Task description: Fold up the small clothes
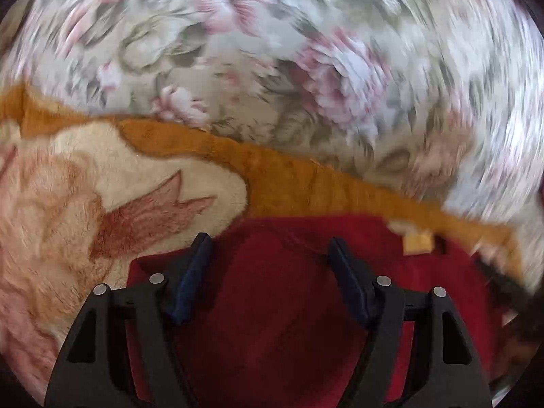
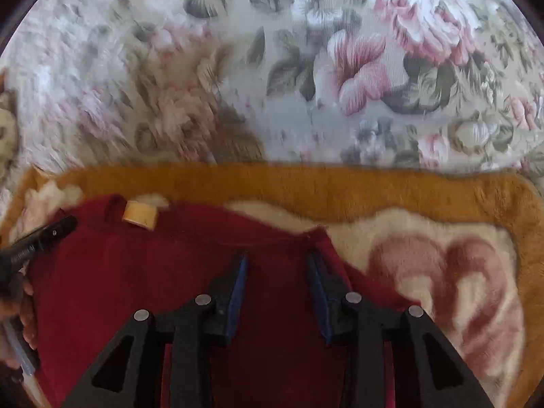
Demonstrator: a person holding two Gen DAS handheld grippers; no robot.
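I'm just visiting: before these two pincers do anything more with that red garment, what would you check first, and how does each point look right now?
1. Left gripper jaws apart, nothing clamped: ok.
2. Right gripper jaws apart, nothing clamped: ok.
3. Dark red fleece garment lies on the orange-bordered plush blanket: ok.
4. Tan label at the garment's far edge shows: ok.
5. Garment lies flat, without wrinkles: cannot tell.

You have a plush blanket (image 2: 306,183) spread out, mustard-orange along its border, cream inside with reddish-brown flower shapes. Beyond its far edge you see a floral bedsheet (image 2: 299,108), pale grey-green with pink blooms and dark leaves. In the left wrist view the sheet is smeared by blur.
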